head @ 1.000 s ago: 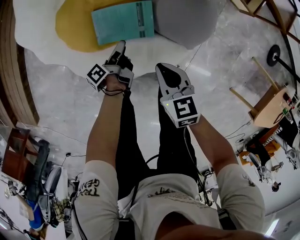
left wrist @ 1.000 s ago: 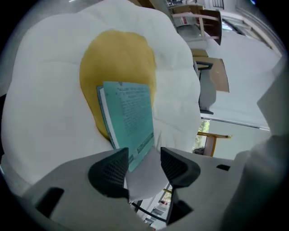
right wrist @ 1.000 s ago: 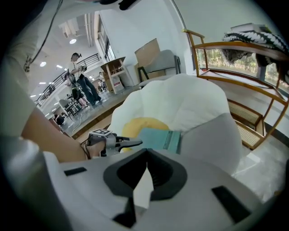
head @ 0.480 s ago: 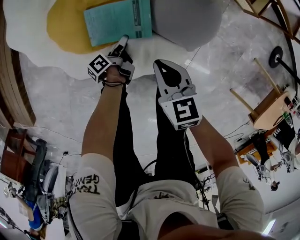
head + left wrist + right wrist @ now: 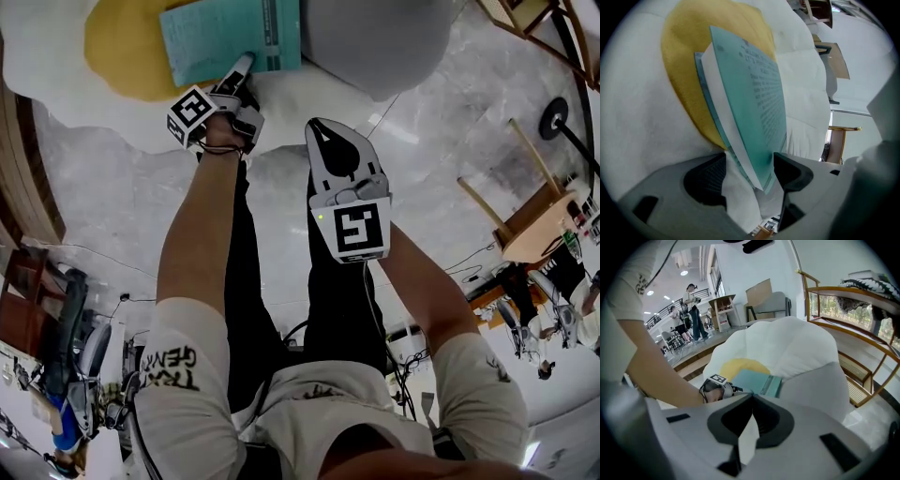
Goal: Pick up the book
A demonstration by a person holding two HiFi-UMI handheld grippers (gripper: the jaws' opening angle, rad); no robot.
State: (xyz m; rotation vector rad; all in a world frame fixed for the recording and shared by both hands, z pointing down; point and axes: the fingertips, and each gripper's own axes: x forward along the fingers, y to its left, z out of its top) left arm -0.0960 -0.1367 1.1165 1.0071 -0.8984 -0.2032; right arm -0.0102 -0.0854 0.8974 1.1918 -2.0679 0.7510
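Right gripper (image 5: 325,129): jaws closed on nothing, short of the cushion (image 5: 309,98). Left gripper (image 5: 246,64): jaws apart, just opened wider, straddling the near corner of the book (image 5: 234,33) unclamped. The book lies on the cushion's yellow patch (image 5: 117,52).

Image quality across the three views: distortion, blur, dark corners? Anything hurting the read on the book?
Head view: sharp, evenly lit, book cropped by the top edge. Left gripper view: strong fisheye, black corners, book's print too soft to read. Right gripper view: same fisheye and dark rim, bright ceiling lights upper left, book small but distinct.
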